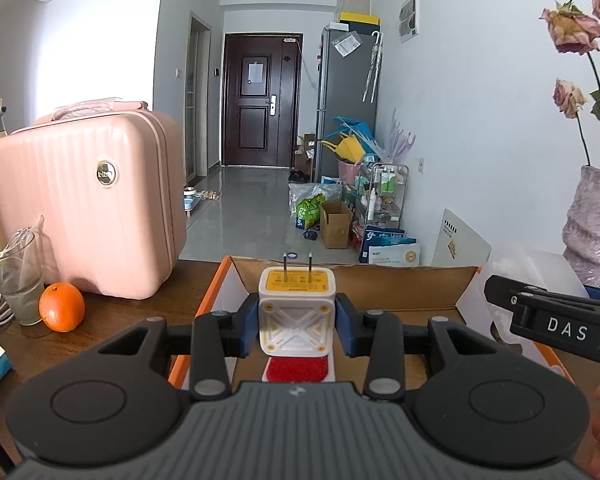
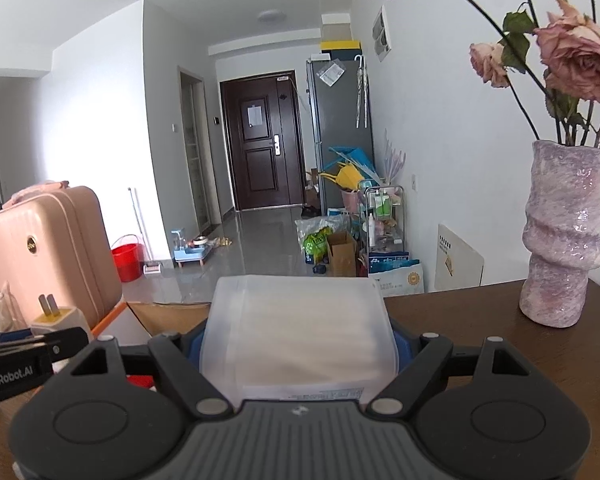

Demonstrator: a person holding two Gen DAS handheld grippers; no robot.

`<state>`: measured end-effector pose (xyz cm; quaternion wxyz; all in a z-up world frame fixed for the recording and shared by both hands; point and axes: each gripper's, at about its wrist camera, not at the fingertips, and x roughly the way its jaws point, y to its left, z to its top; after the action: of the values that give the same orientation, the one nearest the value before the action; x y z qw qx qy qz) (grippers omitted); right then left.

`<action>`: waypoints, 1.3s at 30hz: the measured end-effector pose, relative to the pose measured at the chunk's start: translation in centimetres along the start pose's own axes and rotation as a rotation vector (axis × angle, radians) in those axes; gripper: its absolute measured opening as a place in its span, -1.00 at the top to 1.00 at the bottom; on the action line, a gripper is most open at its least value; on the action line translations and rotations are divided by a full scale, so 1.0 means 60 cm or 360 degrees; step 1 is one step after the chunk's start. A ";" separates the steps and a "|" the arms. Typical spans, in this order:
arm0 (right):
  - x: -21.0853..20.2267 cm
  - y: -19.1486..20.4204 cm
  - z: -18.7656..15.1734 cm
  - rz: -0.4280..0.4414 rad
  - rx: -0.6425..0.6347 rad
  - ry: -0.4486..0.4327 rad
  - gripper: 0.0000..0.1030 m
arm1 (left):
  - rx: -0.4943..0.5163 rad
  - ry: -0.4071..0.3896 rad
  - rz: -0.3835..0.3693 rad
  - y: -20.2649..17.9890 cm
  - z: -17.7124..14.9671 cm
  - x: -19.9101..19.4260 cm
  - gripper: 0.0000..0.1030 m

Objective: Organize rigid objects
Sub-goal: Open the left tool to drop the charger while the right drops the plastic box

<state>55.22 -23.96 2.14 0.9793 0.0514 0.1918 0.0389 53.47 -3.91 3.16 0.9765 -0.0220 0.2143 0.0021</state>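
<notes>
My left gripper [image 1: 297, 322] is shut on a white and yellow plug adapter [image 1: 297, 304], prongs pointing up, held over an open cardboard box [image 1: 380, 284] with orange edges. A red and white item [image 1: 298, 370] lies in the box beneath it. My right gripper [image 2: 296, 344] is shut on a translucent white plastic box [image 2: 300, 328], held above the table to the right of the cardboard box [image 2: 164, 312]. The adapter also shows at the left of the right wrist view [image 2: 60, 318]. The right gripper shows at the right edge of the left wrist view [image 1: 556, 320].
A pink hard case [image 1: 88, 204] stands on the wooden table [image 1: 112, 320] at the left, with an orange [image 1: 62, 307] and a glass [image 1: 16, 276] beside it. A purple vase [image 2: 564, 236] with dried roses stands at the right. Beyond the table is a hallway with clutter.
</notes>
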 end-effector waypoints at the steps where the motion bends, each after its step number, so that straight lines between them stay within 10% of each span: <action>1: 0.003 0.000 0.000 0.0000 -0.0003 0.0003 -0.58 | 0.0001 0.0002 0.0002 0.000 0.001 0.003 0.24; 24: 0.040 0.020 -0.005 0.0030 -0.0118 0.0134 -0.58 | 0.0038 0.0078 0.0008 0.004 0.003 0.045 0.20; 28: 0.040 0.022 -0.002 0.0009 -0.0164 0.0138 -0.72 | 0.0065 0.0028 0.0054 0.004 0.004 0.032 -0.90; 39: 0.034 0.017 0.002 -0.0034 -0.0145 0.0106 -1.00 | 0.0040 0.0009 0.0101 0.006 0.007 0.024 -1.00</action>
<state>57.09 -22.75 1.58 0.9741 0.0034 0.2229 0.0390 54.97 -3.57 2.91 0.9755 -0.0030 0.2178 0.0305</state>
